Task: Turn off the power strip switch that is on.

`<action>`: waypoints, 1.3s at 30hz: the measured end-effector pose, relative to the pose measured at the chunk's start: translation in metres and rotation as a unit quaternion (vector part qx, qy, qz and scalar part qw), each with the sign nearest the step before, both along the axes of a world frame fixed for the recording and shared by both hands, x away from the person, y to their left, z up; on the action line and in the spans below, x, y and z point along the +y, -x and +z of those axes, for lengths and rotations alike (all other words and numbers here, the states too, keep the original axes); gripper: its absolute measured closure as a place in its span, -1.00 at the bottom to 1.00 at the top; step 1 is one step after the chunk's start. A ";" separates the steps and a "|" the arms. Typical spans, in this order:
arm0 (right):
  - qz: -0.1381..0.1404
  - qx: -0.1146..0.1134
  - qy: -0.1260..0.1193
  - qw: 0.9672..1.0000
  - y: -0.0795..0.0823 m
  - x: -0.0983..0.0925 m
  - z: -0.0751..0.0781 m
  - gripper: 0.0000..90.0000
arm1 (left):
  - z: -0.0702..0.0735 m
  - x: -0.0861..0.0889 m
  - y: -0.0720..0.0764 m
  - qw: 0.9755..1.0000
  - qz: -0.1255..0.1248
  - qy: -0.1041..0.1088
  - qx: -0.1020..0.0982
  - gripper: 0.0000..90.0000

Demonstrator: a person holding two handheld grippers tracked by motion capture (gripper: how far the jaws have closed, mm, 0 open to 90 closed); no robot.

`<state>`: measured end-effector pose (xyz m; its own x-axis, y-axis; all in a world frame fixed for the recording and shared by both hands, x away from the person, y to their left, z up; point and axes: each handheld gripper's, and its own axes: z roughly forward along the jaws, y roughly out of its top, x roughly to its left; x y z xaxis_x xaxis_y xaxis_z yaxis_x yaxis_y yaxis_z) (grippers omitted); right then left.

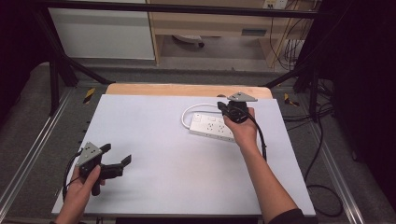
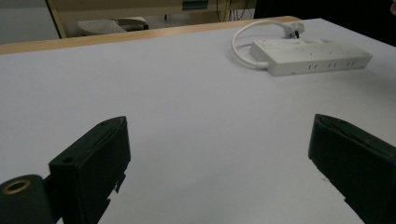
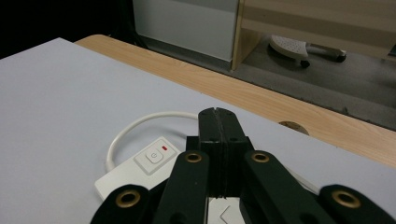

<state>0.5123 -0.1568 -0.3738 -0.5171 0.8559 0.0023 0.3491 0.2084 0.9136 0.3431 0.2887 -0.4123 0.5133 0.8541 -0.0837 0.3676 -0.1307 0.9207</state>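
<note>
Left gripper (image 1: 116, 161) held low at near left corner of white surface (image 1: 154, 154), fingers (image 2: 93, 158) spread wide, nothing between; right gripper (image 3: 218, 128) over white power strip (image 1: 212, 125) at far right of surface, fingers pressed together, empty; strip's cord (image 1: 191, 112) looped just behind, switch (image 3: 153, 156) at its end.

The white surface (image 1: 154, 140) lies bare across its left and middle, so a gripper can pass freely there from the near edge to the wooden strip (image 1: 187, 89) at the far side. The one obstacle is the power strip (image 1: 212, 126) in the far right part, with its cord (image 1: 191, 112) looped just behind it. The right gripper (image 1: 236, 111), jaws together, hangs over the strip's far end. The left gripper (image 1: 114, 161), jaws spread, sits at the near left corner, well apart from the strip.
</note>
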 end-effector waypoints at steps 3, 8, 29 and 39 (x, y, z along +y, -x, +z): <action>-0.010 0.000 -0.010 1.000 -0.005 0.002 -0.003 1.00 | 0.002 -0.003 -0.006 1.000 0.004 0.002 -0.011 -0.88; -0.016 0.000 -0.012 1.000 -0.010 0.003 -0.003 1.00 | -0.001 -0.008 -0.015 1.000 -0.001 -0.005 -0.010 -0.87; -0.017 0.021 0.020 0.999 -0.029 0.018 -0.014 1.00 | -0.002 -0.008 -0.011 1.000 -0.004 -0.004 -0.004 -0.88; -0.018 0.030 0.025 0.999 -0.035 0.023 -0.016 1.00 | -0.002 -0.008 -0.011 1.000 -0.005 -0.004 -0.004 -0.88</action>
<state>0.5472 -0.1335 -0.3897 -0.4862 0.8738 -0.0107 0.4118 0.2399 0.8791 0.3537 0.2804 -0.4140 0.5217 0.8500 -0.0722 0.3583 -0.1415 0.9228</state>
